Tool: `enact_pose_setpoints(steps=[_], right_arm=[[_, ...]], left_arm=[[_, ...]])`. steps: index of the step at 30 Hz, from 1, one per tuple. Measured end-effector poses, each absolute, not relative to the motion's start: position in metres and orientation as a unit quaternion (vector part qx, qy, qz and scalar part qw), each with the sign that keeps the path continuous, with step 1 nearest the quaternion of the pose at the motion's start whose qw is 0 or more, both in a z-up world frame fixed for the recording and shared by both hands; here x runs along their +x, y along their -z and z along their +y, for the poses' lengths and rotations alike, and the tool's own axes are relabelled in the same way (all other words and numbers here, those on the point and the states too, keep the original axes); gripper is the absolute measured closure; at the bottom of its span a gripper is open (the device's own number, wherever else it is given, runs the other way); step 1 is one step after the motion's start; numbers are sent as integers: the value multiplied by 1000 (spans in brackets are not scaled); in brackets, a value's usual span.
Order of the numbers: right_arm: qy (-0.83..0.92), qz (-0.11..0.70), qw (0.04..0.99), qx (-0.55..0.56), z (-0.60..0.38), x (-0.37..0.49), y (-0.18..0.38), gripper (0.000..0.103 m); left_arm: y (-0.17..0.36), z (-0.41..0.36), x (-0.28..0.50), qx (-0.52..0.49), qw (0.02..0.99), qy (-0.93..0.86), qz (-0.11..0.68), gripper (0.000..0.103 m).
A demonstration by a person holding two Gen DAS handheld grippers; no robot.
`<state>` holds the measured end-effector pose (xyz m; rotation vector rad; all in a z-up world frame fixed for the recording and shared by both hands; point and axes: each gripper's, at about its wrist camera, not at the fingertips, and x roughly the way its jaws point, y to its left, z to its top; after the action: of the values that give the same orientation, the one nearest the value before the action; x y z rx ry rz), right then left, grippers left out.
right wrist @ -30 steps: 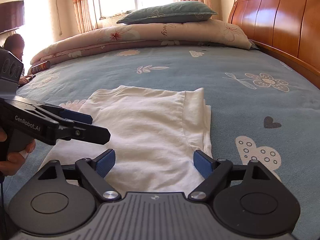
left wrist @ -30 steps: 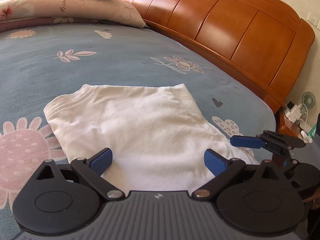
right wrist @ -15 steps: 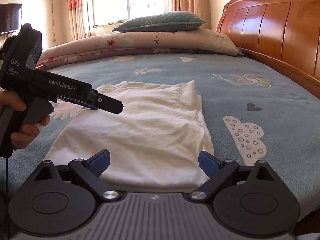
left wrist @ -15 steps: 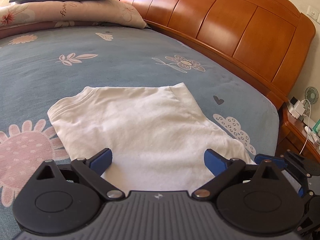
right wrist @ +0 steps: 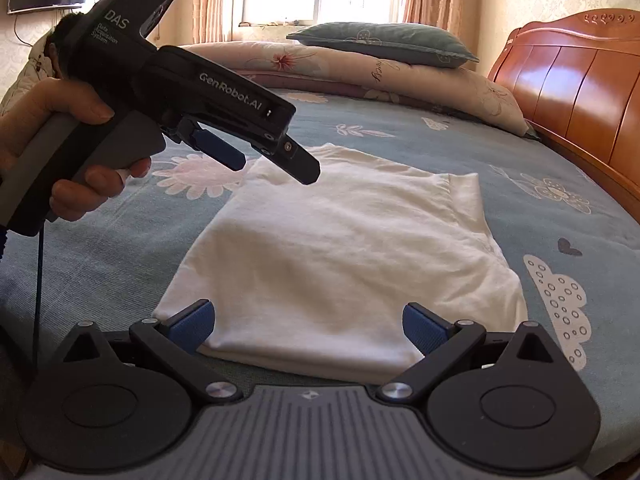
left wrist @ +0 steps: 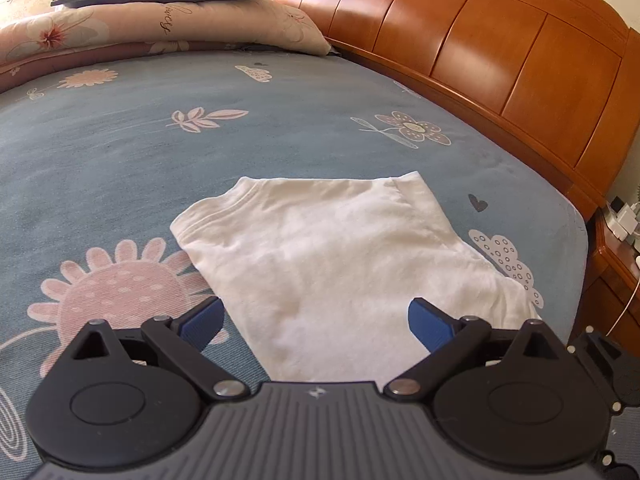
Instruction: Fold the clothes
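Observation:
A white T-shirt [left wrist: 340, 248] lies folded into a flat rectangle on the blue flowered bedsheet [left wrist: 120, 148]. My left gripper [left wrist: 316, 320] hovers open above the shirt's near edge, nothing between its blue pads. In the right wrist view the same shirt [right wrist: 352, 248] fills the middle. My right gripper [right wrist: 308, 324] is open just in front of its near hem, holding nothing. A hand [right wrist: 48, 120] holds the left gripper [right wrist: 272, 166] up in the air over the shirt's far left corner. A black part of the right gripper [left wrist: 600, 364] shows at the lower right of the left wrist view.
A wooden headboard [left wrist: 500, 60] runs along the right side of the bed. A rolled quilt [right wrist: 380, 72] with a grey-green pillow [right wrist: 380, 42] lies at the far end under a window. A nightstand with chargers [left wrist: 620, 224] stands past the bed's corner.
Both grippers have drawn back from the shirt, which stays flat. The left gripper has risen and moved up in the right wrist view. The right gripper has sunk to the left view's corner.

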<state>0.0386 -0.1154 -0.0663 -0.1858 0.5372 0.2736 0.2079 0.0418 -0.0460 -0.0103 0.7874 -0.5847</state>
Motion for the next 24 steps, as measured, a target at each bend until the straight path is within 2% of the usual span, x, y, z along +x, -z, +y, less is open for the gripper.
enact_pose_setpoints(steps=[4,7,11,17,20,24], right_arm=[[-140,228,954,-138,-90,60,52,0],[-114,221,959,-133,-84,81,55,0],[-130,263,948,-125,-86,92,73,0],[-139,257,950,-113,-87,76,60,0],[-160,300,932,-129,-81,79,74,0],[-164,284,941,-87,-103,89,50,0]], left_arm=[[41,56,211,-18,888,272,371,5],[38,66,213,-27,891,265,368,5],[40,74,218,-29,895,246,372,5],[39,87,225,-60,898,232,370,5],[39,91,226,-66,898,226,371,5],[40,96,226,-73,899,219,372,5]])
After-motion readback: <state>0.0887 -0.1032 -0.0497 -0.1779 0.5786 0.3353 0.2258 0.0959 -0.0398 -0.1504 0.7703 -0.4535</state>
